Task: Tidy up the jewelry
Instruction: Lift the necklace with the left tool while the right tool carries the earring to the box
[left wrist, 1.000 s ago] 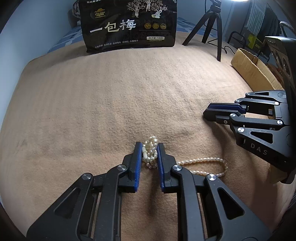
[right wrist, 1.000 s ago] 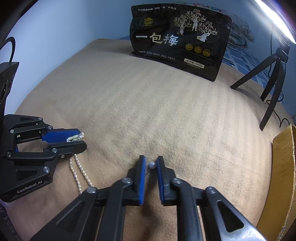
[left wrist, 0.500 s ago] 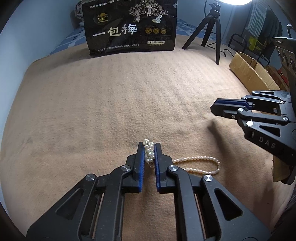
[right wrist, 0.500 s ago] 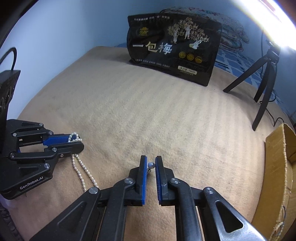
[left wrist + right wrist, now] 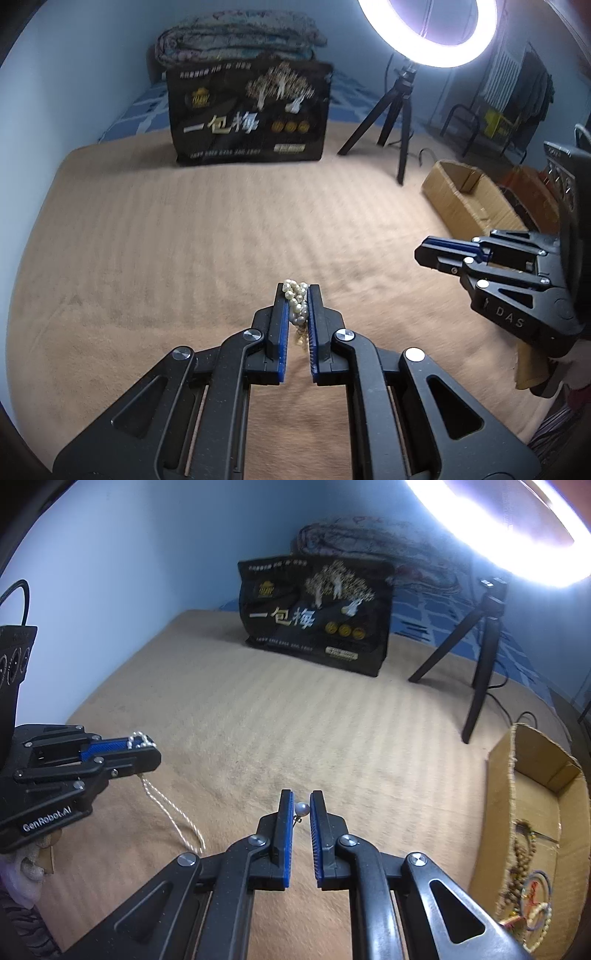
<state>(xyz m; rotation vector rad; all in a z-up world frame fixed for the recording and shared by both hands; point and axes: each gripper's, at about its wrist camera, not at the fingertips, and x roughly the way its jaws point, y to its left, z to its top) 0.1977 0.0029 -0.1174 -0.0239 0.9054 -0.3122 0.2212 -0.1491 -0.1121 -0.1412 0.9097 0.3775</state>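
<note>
A bunched white pearl necklace is clamped between the blue pads of my left gripper, which is shut on it above the tan blanket. From the right wrist view the left gripper shows at the left, and a loop of the pearl necklace hangs from it toward the blanket. My right gripper is shut on a small pearl earring with a thin metal hook. In the left wrist view the right gripper is at the right, its jaws together.
A cardboard box at the blanket's right edge holds several bead bracelets. A black snack bag stands at the far side. A black tripod carrying a ring light stands right of the bag.
Both grippers have risen off the blanket. The left jaws closed on the pearl bunch and lifted it, so the strand now hangs. The right gripper kept its hold on the earring.
</note>
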